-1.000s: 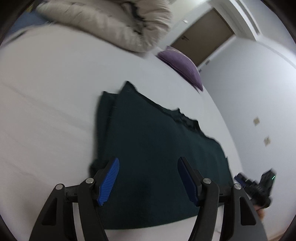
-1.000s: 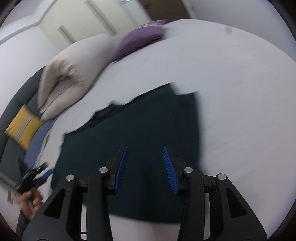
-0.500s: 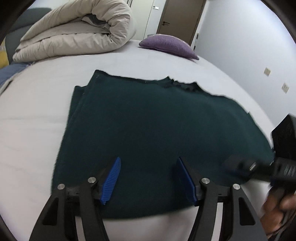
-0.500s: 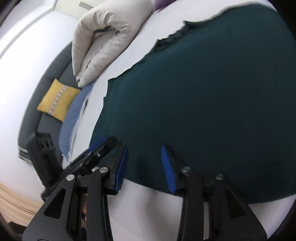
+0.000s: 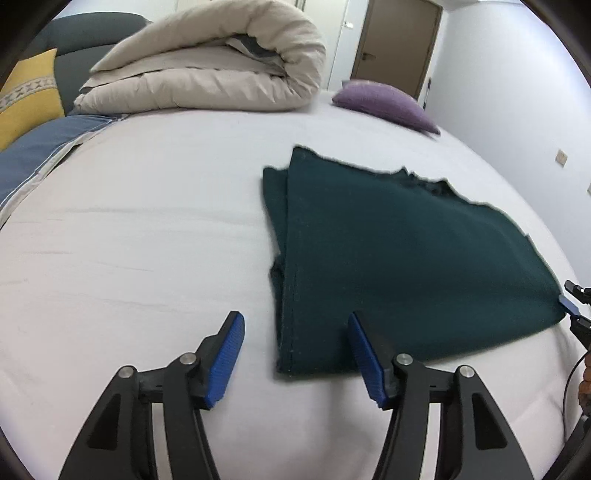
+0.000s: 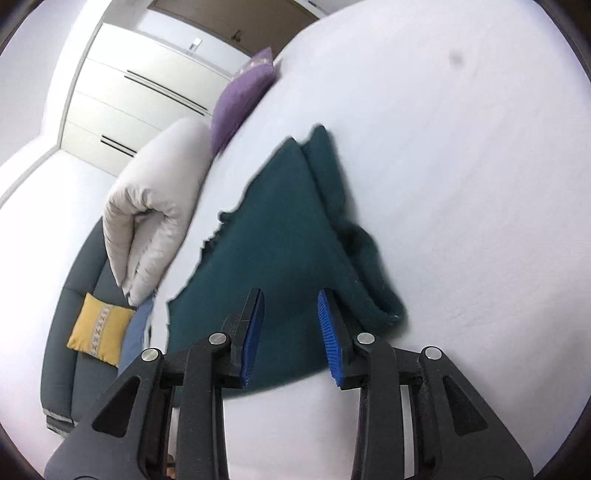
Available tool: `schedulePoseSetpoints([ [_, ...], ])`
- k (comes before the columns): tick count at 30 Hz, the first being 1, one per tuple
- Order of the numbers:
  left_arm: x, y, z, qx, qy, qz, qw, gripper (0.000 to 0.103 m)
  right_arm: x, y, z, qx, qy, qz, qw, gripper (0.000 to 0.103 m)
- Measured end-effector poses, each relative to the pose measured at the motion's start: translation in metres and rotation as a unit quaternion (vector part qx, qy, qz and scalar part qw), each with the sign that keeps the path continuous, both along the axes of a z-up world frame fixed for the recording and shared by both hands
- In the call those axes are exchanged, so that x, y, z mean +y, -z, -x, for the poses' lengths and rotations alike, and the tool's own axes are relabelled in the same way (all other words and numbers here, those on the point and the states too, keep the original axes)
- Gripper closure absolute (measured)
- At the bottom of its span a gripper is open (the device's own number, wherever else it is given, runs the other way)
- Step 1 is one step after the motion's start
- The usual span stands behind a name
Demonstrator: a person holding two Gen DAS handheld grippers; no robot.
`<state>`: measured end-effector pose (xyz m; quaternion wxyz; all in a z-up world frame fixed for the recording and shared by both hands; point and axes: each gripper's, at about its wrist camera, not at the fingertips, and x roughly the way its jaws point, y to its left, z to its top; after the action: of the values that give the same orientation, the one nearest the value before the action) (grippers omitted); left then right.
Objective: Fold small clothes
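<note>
The garment, dark green, lies flat on the bed, folded, with a narrower layer showing along its left edge. In my left view it spreads from centre toward 3 o'clock. My left claw hangs above the near left corner, jaws wide apart, holding nothing; the corner sits between the blue pads. My right claw hovers over the garment's near edge, jaws apart, nothing gripped; its tip also shows at 3 o'clock in the left view, just beside the garment's right corner.

Nothing lies on the garment or between it and either claw. A rolled beige duvet sits at 12 o'clock, well apart. A purple pillow lies at 1 o'clock. A blue pillow and a yellow cushion are at 10 o'clock against a grey headboard.

The sheet is white, lightly creased. Beyond: a brown door, white walls, white wardrobe.
</note>
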<state>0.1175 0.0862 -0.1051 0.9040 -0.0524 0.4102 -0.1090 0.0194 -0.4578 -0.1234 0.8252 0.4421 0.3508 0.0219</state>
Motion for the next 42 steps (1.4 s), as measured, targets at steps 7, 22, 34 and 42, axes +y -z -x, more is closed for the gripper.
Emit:
schedulePoseSetpoints([
  [7,-0.051,-0.046,-0.016,-0.049,0.046,0.026,0.9974,0.036,0.097,-0.024,-0.070,-0.034,-0.124,0.003,0.992,0.072],
  [22,-0.080,0.020,-0.127,-0.014,0.035,0.013,0.9992,0.035,0.028,0.052,-0.211,-0.015,-0.052,-0.069,0.996,0.072],
  [34,-0.072,0.014,-0.118,0.001,0.026,0.037,0.9990,0.033,-0.088,0.026,-0.108,0.024,0.092,0.024,0.995,0.060],
  [42,-0.128,-0.010,-0.081,0.026,0.098,0.090,0.9907,0.032,-0.066,0.029,-0.093,0.051,0.031,0.035,0.998,0.047],
])
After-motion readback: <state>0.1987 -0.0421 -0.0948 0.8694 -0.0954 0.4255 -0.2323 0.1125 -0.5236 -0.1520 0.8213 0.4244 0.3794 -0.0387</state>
